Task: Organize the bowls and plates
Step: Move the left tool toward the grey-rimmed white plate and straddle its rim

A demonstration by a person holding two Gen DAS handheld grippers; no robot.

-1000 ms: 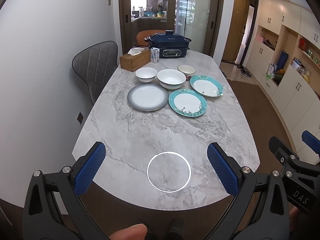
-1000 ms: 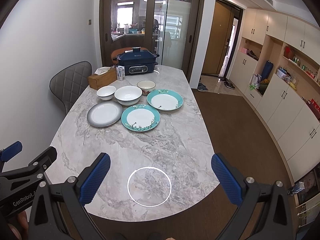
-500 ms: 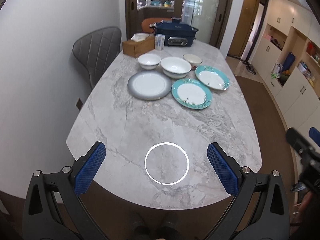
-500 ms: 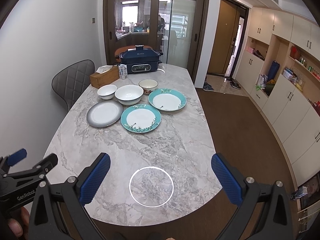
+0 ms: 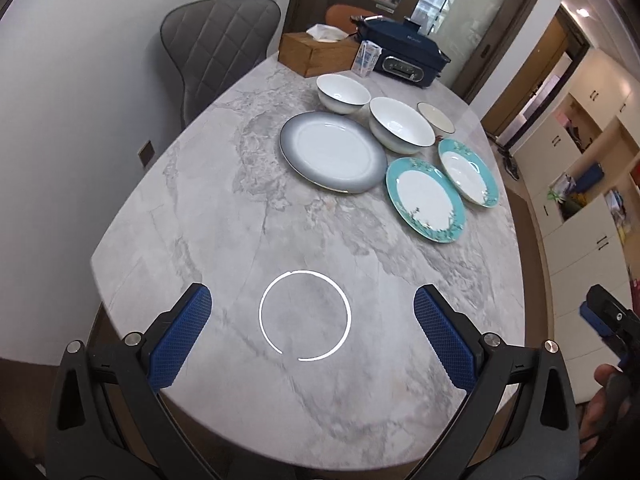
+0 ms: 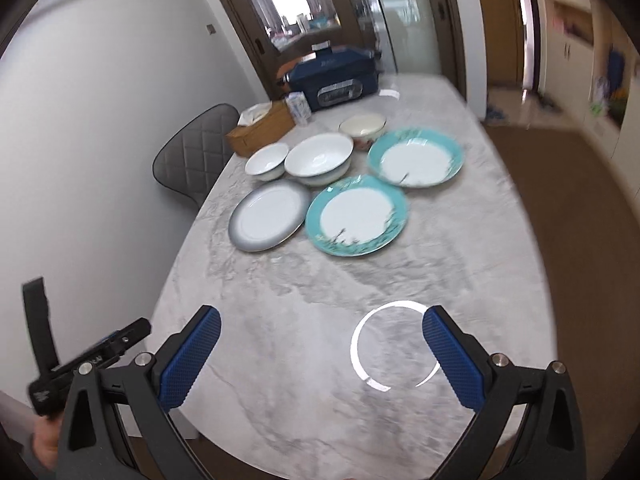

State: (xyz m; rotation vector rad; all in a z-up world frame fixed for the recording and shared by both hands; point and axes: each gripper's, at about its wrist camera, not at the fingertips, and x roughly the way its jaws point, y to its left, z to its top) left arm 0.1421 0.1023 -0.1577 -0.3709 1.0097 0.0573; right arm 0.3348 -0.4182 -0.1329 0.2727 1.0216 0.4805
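A grey-rimmed plate (image 5: pixel 333 151) (image 6: pixel 270 216), a near teal plate (image 5: pixel 425 199) (image 6: pixel 356 215) and a far teal plate (image 5: pixel 468 171) (image 6: pixel 415 157) lie on the marble table (image 5: pixel 240 220). Behind them stand a small white bowl (image 5: pixel 343 93) (image 6: pixel 267 162), a large white bowl (image 5: pixel 401 122) (image 6: pixel 319 159) and a cream bowl (image 5: pixel 436 117) (image 6: pixel 363 128). My left gripper (image 5: pixel 312 336) is open and empty above the table's near end. My right gripper (image 6: pixel 320 356) is open and empty there too, well short of the dishes.
A wooden tissue box (image 5: pixel 316 52), a small carton (image 5: pixel 366 58) and a dark blue electric cooker (image 5: pixel 404 60) stand at the table's far end. A grey chair (image 5: pixel 216 52) stands at the left. Cabinets (image 5: pixel 580 168) line the right wall.
Both grippers have moved forward over the table's near end and tilted; the dishes now appear closer. The right view is motion-blurred. No dish has moved.
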